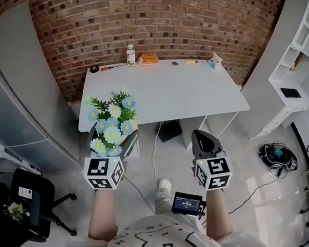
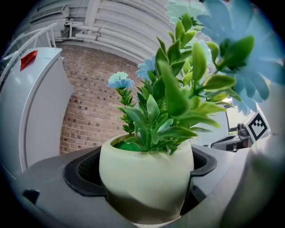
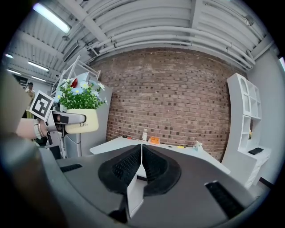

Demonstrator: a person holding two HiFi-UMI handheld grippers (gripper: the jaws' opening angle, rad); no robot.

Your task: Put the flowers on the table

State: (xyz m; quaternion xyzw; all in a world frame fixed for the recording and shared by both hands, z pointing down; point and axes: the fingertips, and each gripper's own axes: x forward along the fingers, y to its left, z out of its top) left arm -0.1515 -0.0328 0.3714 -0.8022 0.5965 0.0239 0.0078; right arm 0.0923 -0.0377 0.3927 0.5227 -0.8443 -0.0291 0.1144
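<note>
Across the back of the room runs a red brick wall point(image 1: 156, 14), with a tall white shelving unit point(image 1: 301, 43) at its right end. In front of the wall stands a white rectangular table point(image 1: 169, 94), its near edge well apart from the person, who stands on a pale glossy floor point(image 1: 239, 158). A black wheeled office chair point(image 1: 30, 200) sits at the lower left of the head view.

The bunch of blue and white artificial flowers point(image 1: 112, 123), with green leaves, grows out of a round pale cream pot point(image 2: 147, 178). It is up in the air, short of the table's near left corner and not on the tabletop. The left gripper point(image 1: 113, 143) carries it: in the left gripper view the dark padded jaws press on both sides of the pot, which stands upright between them.

The right gripper point(image 3: 141, 156) is level with the left one and apart from it, pointing toward the table. Its jaws are closed pad against pad with nothing between them.

Along the table's far edge stand a small clear plastic bottle point(image 1: 130, 55) with a white cap and, just beside it, a flat orange packet point(image 1: 148, 58). Near the far right corner is a small pale object point(image 1: 214, 60), too small to identify. A small black device point(image 1: 187, 203) with a lit screen shows at the person's waist.
</note>
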